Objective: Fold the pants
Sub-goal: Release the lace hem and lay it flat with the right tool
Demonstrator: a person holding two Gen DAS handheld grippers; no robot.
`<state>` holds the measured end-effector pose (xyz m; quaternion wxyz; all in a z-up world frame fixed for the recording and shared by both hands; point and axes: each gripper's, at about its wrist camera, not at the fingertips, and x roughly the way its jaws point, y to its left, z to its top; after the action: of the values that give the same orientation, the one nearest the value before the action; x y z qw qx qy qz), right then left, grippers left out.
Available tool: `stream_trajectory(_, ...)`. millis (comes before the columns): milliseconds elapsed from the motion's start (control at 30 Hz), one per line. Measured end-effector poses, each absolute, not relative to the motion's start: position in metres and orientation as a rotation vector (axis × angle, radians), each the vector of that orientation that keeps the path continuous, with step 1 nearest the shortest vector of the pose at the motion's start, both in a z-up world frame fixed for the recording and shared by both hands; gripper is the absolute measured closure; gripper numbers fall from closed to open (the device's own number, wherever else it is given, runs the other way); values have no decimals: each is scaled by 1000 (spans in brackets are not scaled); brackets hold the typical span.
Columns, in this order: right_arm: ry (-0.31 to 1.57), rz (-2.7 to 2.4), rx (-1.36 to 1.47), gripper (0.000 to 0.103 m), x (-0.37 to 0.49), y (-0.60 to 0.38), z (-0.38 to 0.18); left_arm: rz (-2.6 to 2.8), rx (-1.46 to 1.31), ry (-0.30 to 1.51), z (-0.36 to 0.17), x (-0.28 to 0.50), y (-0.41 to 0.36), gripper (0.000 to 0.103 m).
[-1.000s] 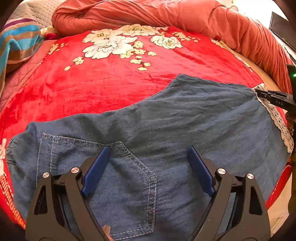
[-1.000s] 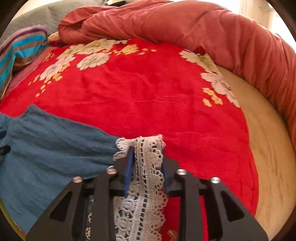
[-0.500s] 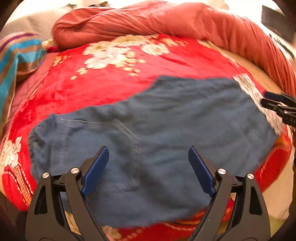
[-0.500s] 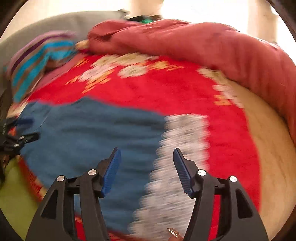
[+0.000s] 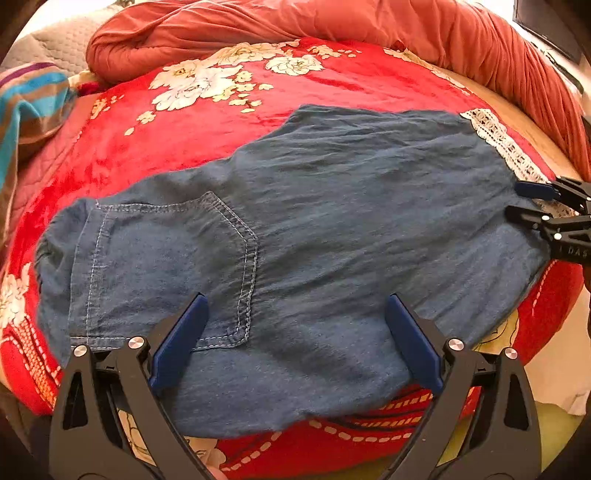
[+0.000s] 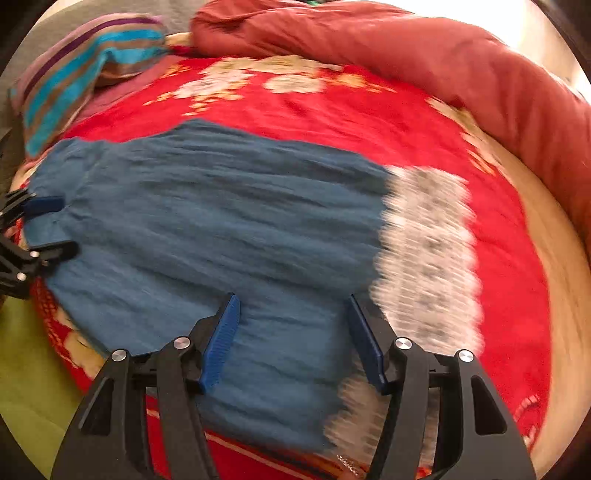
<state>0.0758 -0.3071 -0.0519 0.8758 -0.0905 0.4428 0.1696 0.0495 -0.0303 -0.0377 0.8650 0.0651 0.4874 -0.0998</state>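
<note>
1. Fingers [image 5: 177, 347] of the left gripper [image 5: 293, 341], left wrist view: blue-padded, spread wide, holding nothing; they hover over the pants.
2. Pants [image 5: 314, 229], same view: blue denim, folded leg on leg, laid flat across the red floral blanket [image 5: 207, 122] near the bed's front edge. Waist end toward the left edge, back pocket [image 5: 166, 269] uppermost; white lace hem [image 5: 498, 144] toward the right edge.
3. Right gripper [image 5: 532, 201], same view: enters at the right, by the lace hem, its fingers apart with nothing between them.
4. Surroundings, same view: rust-coloured duvet [image 5: 332, 22] bunched along the bed's far edge; striped pillow [image 5: 29, 107] at the far left corner.
5. Right gripper [image 6: 293, 341], right wrist view: blue-padded fingers [image 6: 221, 341] parted wide, empty, above the lower leg of the pants [image 6: 221, 221].
6. Lace hem [image 6: 428, 251], same view: blurred, lying flat just right of the fingers.
7. Left gripper [image 6: 51, 227], same view: at the left, over the waist end, fingers apart.
8. Blanket [image 6: 369, 118], duvet [image 6: 424, 48] and striped pillow [image 6: 74, 70], same view: beyond the pants, toward the bed's far edge.
</note>
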Motion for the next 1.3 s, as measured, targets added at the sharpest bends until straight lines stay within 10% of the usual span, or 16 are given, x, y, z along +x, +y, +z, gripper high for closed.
stream_trajectory(1300, 813, 422, -55, 29, 31, -338, -11, -247, 178, 905, 7, 14, -51, 10)
